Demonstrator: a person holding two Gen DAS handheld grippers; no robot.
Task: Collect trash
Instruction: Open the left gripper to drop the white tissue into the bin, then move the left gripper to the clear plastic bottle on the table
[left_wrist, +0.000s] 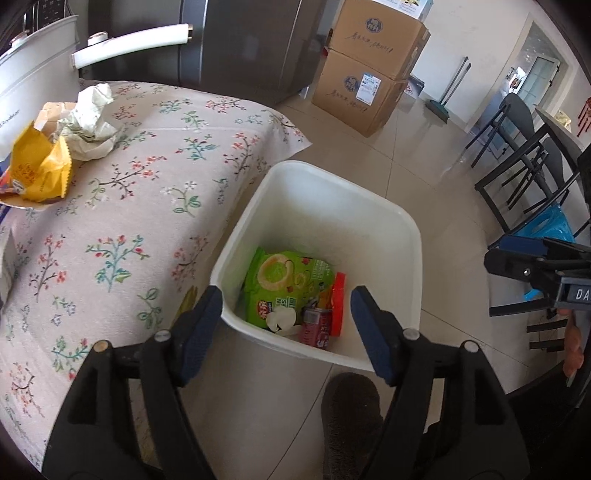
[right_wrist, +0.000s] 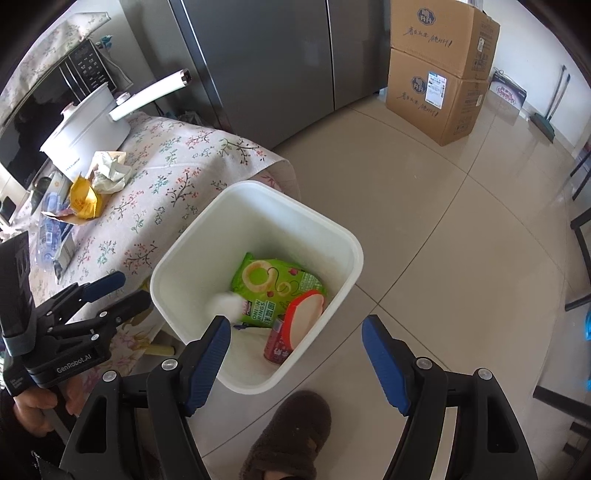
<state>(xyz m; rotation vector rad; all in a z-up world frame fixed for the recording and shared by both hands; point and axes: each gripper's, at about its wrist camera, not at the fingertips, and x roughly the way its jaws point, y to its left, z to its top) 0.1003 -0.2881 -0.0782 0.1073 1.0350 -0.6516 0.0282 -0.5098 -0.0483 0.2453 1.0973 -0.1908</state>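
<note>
Both claws hung over the white bin (left_wrist: 369, 225), the left claw (left_wrist: 286, 332) and right claw (right_wrist: 295, 354) spread apart and empty. Inside lay a green snack bag (right_wrist: 273, 284); a yellow wrapper (left_wrist: 38, 170) and crumpled paper (left_wrist: 92, 122) sat on the worktop (left_wrist: 155, 206).

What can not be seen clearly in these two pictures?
- White lump in the bin: blurred in the right wrist view, so what it is stays unclear.
- Red can: its label is partly hidden by the red-rimmed lid.
- Clutter behind the yellow wrapper: cut off by the left wrist view's edge.
</note>
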